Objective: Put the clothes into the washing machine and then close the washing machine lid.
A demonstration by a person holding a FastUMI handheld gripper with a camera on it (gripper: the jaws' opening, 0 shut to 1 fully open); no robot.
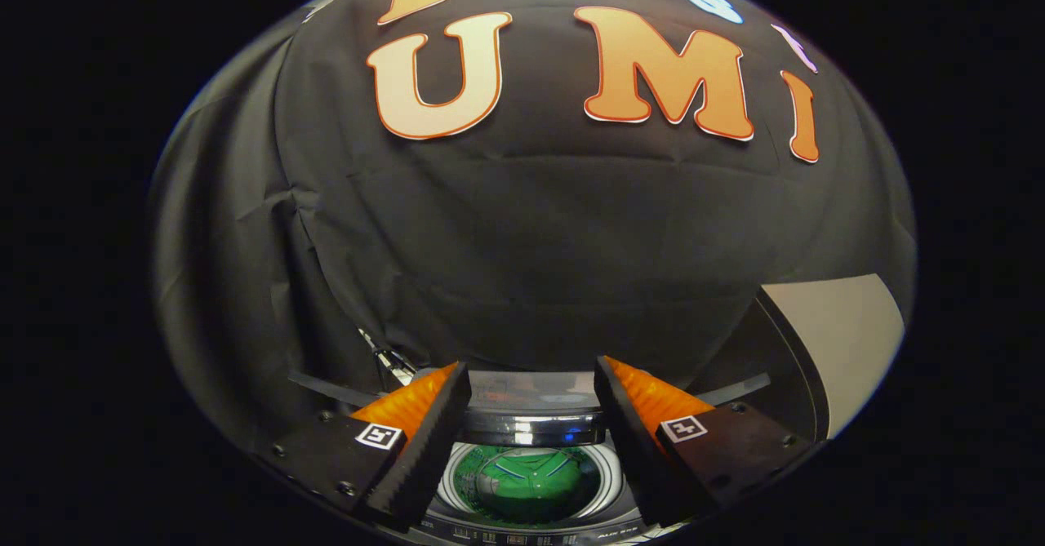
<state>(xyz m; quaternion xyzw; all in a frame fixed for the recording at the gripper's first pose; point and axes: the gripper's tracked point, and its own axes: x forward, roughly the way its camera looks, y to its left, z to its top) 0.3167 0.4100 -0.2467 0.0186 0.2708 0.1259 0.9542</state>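
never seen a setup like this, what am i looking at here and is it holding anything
This is one picture, taken by a fisheye camera that rides on a hand-held gripper which a person carries; there is no robot arm. The camera looks forward along the tool's two fingers, the wedge shapes at the bottom. They stand apart with nothing between them, so it is open and holds nothing.

Between and below the fingers you look down into a top-loading washing machine. Its round tub is open, and a green garment with pale stripes already lies inside. The shiny dark panel just beyond the tub looks like the raised lid, not yet closed.

Behind it all hangs the booth's black cloth wall, with a pale panel off to the right.
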